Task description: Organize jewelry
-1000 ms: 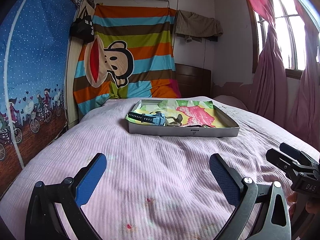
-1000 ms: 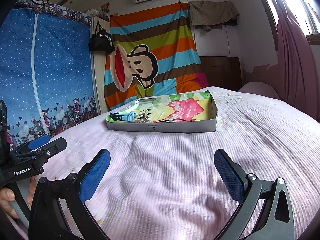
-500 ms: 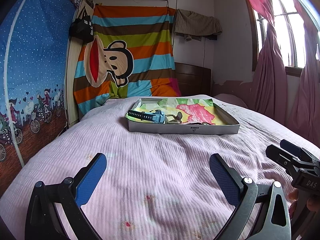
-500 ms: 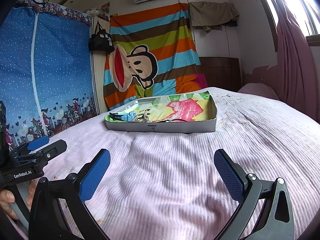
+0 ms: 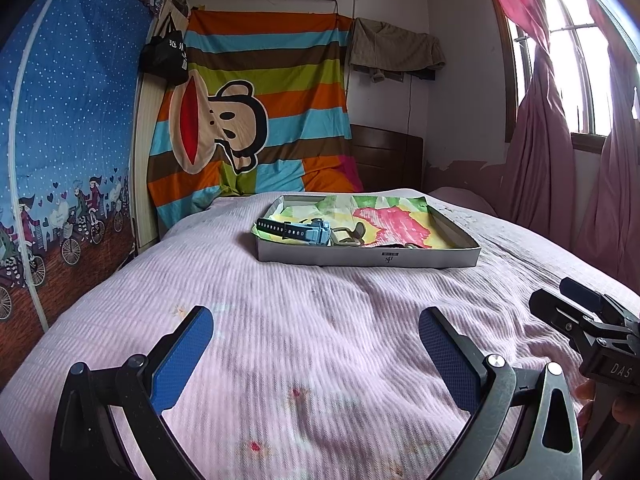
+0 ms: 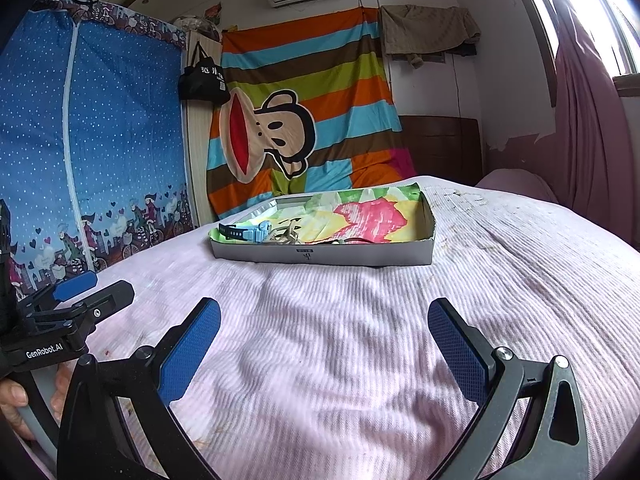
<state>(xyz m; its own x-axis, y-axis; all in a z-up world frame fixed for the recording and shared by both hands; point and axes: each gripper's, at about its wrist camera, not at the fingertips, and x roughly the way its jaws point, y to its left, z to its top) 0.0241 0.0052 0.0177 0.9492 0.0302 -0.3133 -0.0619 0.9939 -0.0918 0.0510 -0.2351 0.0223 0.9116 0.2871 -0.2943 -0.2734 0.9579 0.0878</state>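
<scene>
A shallow grey cardboard tray (image 5: 368, 258) lined with a colourful cloth sits on the pink bed; it also shows in the right wrist view (image 6: 324, 255). Inside lie a light blue watch with a dark strap (image 5: 298, 231) (image 6: 246, 233), a metallic piece of jewelry (image 5: 348, 236) (image 6: 282, 236) and a dark item at the front wall. My left gripper (image 5: 316, 344) is open and empty, well short of the tray. My right gripper (image 6: 324, 340) is open and empty, also short of the tray. Each gripper shows at the edge of the other's view.
The pink ribbed bedspread (image 5: 280, 312) stretches between the grippers and the tray. A striped monkey blanket (image 5: 256, 120) hangs behind the bed. A blue fabric wardrobe (image 5: 60, 140) stands left, pink curtains (image 5: 536, 152) right.
Both grippers have dropped slightly lower towards the bed, so the tray sits a little higher in both views. Both stay open and empty.
</scene>
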